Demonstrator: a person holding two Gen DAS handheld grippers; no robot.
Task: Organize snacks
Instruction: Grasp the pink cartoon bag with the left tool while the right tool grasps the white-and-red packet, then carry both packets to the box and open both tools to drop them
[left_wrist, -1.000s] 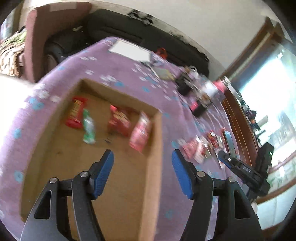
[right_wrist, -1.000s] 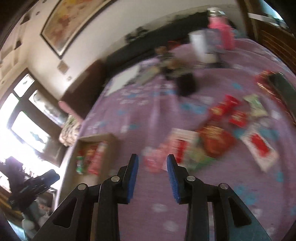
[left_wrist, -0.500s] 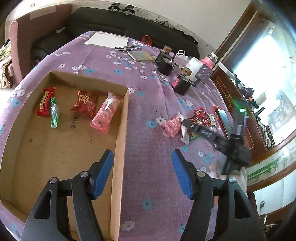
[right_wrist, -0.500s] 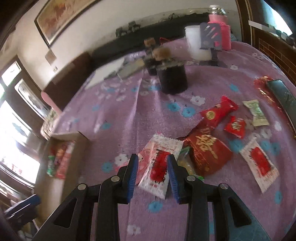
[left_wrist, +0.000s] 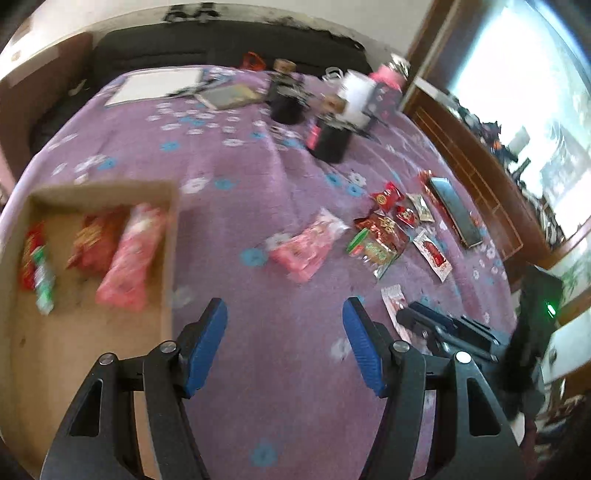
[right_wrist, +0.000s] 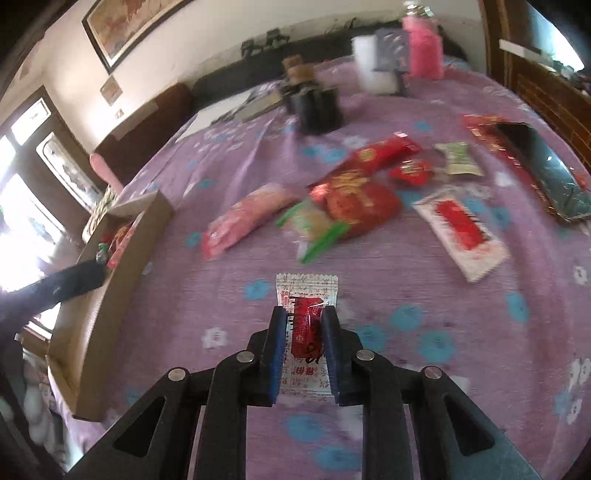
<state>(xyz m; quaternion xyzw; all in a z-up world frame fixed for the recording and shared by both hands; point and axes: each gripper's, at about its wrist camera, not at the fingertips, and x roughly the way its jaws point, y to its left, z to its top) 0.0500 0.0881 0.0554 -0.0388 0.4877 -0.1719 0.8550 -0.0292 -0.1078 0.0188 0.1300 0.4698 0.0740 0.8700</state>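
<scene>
The right gripper (right_wrist: 303, 325) has just been closing, and its blue pads now pinch a small white sachet with a red label (right_wrist: 307, 314), which sticks out past the fingertips and lies flat over the purple flowered tablecloth (right_wrist: 406, 369). Ahead of those fingers sits the rest of the loose snack pile: a long pink packet (right_wrist: 243, 219) up and to the left, a big red packet (right_wrist: 356, 201) straight ahead with a green-edged wrapper (right_wrist: 314, 229) tucked against it, and another white sachet with a red panel (right_wrist: 461, 229) off to the right. A dark flat pack (right_wrist: 543, 170) lies farther right.

The left gripper (left_wrist: 284, 347) hangs over bare cloth with its jaws spread apart and nothing between them. To the left of its fingers is the cardboard box (left_wrist: 103, 188), already holding a pink packet (left_wrist: 129, 254), a red packet (left_wrist: 92, 240) and a slim red bar with a green candy beside it (left_wrist: 37, 258). Ahead and to the right of its fingers, the pink packet on the cloth and the red heap are in plain sight, though blurred.
</scene>
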